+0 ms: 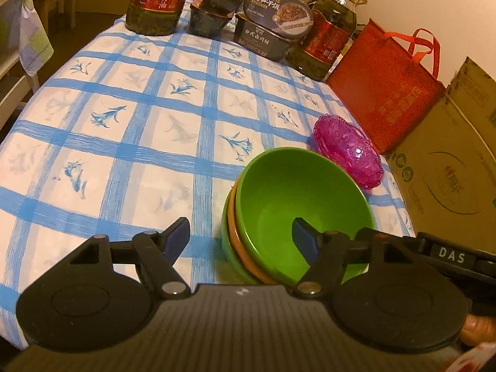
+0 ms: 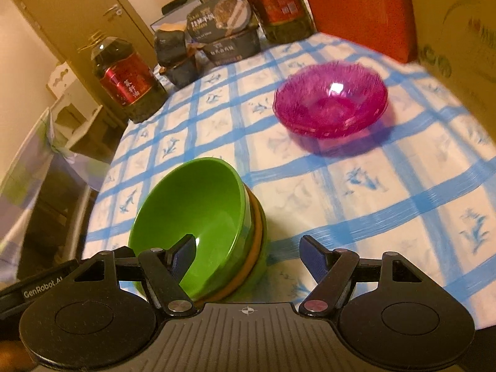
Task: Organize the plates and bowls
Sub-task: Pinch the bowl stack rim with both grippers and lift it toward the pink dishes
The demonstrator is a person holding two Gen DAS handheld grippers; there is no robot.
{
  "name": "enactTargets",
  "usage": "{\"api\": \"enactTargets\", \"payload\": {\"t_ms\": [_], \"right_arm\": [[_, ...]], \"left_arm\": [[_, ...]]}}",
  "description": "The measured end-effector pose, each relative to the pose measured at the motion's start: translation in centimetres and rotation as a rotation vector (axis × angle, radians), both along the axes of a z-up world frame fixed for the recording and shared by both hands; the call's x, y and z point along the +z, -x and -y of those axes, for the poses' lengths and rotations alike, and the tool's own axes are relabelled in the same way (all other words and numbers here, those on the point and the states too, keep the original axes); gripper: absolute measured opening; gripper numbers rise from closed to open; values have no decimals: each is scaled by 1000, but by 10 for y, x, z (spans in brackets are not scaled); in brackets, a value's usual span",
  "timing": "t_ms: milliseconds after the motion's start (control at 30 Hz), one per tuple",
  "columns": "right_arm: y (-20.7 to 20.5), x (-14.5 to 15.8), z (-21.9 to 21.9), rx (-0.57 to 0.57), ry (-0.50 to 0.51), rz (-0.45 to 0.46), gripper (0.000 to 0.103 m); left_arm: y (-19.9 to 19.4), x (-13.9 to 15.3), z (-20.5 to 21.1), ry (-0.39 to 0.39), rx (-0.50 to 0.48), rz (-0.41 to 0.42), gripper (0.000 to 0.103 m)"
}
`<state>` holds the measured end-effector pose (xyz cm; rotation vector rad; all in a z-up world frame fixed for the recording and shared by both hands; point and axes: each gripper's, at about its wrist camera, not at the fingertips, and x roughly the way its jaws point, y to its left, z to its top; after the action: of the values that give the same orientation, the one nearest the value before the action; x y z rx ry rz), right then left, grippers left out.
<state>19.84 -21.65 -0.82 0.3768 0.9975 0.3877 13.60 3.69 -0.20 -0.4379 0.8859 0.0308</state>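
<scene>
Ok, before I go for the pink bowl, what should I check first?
1. Left claw open, nothing held: ok.
2. Right claw open, nothing held: ok.
3. Bowl stack nested, green bowl on top: ok.
4. Stack sitting level: not ok, it looks tilted.
5. Pink bowl upright, apart from the stack: ok.
6. Room around it: cannot tell; red bag and cardboard box stand close behind.

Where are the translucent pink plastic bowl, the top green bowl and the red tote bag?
translucent pink plastic bowl (image 2: 330, 100), right wrist view, inner base.
top green bowl (image 1: 297, 195), left wrist view, inner wall.
red tote bag (image 1: 384, 90), left wrist view, front panel.
</scene>
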Motion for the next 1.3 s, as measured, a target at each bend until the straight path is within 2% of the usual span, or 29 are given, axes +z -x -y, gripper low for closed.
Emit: {"api": "enactTargets", "payload": {"t_ms": [267, 433, 667, 800, 1033, 1300], "right_arm": [[-16, -23, 0, -2, -2, -58, 73], [-21, -33, 1, -7, -39, -83, 61], [-23, -39, -3, 5, -41, -101, 54], [-25, -41, -7, 18, -48, -108, 46], [-26, -42, -15, 34, -31, -111, 38], [-25, -42, -22, 47, 16, -100, 34]], "left_arm": [[-18, -16, 1, 10, -17, -29, 69], [-26, -25, 1, 24, -27, -62, 63], [-31, -31, 2, 27, -44, -80, 54], [-34, -35, 1, 37, -52, -94, 48], [-38, -41, 1, 44, -65, -126, 43], [-41, -46, 3, 52, -75, -148, 29]]}}
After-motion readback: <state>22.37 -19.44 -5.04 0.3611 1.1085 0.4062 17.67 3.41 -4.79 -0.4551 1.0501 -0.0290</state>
